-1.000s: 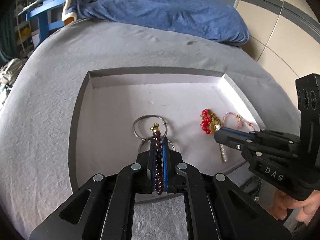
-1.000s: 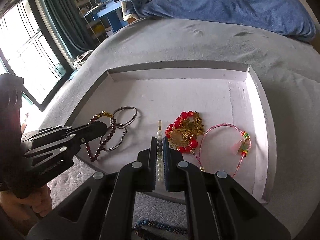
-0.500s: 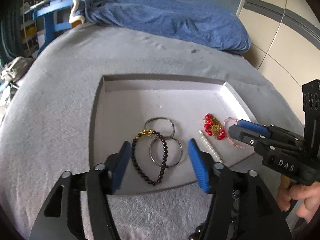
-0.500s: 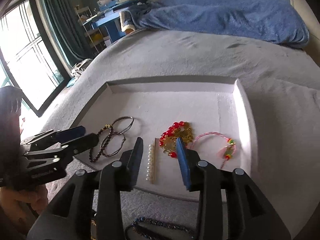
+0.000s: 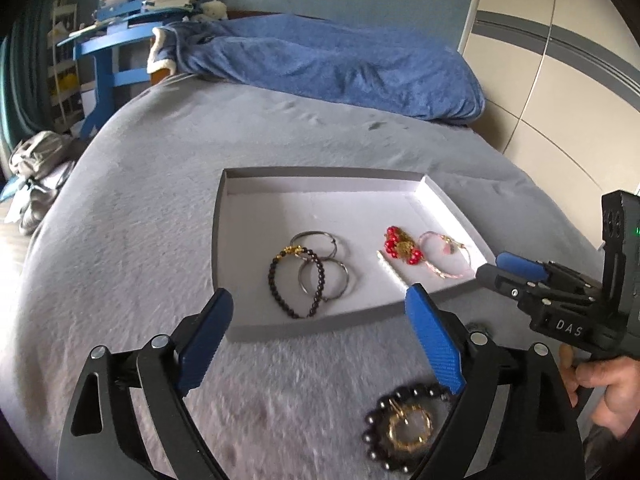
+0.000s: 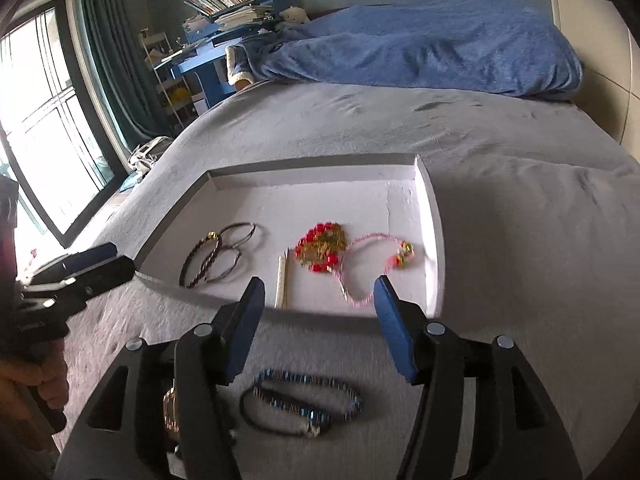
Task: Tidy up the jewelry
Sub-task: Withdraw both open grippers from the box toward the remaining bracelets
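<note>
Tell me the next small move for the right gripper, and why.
Probably lower the open right gripper onto the blue beaded bracelet, which lies on the bedspread just outside the tray, directly under the spread jaws.

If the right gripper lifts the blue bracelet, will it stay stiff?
Probably not. The blue bracelet lies in loose, uneven loops on the blanket, so it likely droops. Its small beads suggest light weight, and it may slip from open pads.

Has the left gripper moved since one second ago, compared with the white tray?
Yes. The left gripper has pulled back off the white tray toward the person and opened, leaving the dark beaded bracelet inside.
</note>
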`<state>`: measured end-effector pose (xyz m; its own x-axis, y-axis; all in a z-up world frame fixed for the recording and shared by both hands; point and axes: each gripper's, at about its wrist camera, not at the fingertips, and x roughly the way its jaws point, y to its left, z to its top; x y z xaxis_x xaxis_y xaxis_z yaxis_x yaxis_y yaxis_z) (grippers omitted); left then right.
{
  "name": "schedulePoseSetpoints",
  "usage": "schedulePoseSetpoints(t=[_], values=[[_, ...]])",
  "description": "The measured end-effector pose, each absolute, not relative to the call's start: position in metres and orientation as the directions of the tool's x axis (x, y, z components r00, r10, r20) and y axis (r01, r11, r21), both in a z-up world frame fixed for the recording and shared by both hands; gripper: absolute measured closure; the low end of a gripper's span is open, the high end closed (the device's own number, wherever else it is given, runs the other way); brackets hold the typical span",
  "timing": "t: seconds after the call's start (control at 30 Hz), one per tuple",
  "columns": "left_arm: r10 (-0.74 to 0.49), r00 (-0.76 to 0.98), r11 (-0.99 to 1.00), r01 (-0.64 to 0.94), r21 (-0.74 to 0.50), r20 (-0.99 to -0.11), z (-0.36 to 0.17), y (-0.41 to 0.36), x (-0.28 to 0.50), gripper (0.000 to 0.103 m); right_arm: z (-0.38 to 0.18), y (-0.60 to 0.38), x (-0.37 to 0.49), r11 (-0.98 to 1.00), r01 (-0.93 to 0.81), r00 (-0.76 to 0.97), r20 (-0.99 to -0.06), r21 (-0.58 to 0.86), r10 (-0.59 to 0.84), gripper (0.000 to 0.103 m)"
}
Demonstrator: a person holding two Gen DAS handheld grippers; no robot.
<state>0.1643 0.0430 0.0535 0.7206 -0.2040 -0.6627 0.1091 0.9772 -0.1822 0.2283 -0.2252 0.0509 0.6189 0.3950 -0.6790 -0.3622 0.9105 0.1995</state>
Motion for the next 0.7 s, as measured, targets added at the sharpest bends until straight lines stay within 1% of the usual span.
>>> schedulePoseSetpoints(t=[0.17,0.4,0.53,0.7], values=[[-0.210,0.727,0.976,0.114,-0.187,-0.653,0.059,0.044,0.146,0.014,0.052,-0.230,0.206,0.912,-0.359,0.629,-0.670,0.200,0.394,0.043],[-0.200,0.734,0.979,0.124,-0.162,-0.649,0.060,0.041,0.123,0.013,0.038,-0.243,0.182,0.922,-0.346,0.626,-0.690,0.171,0.363,0.041],[-0.198,0.725,0.980,0.128,-0.153,-0.660,0.053,0.037,0.114,0.013,0.028,-0.253,0.170,0.929,-0.335,0.628,-0.699,0.155,0.343,0.038],[-0.201,0.706,0.980,0.151,-0.133,-0.679,0.043,0.026,0.109,0.013,0.018,-0.265,0.160,0.940,-0.316,0.629,-0.714,0.126,0.307,0.038]])
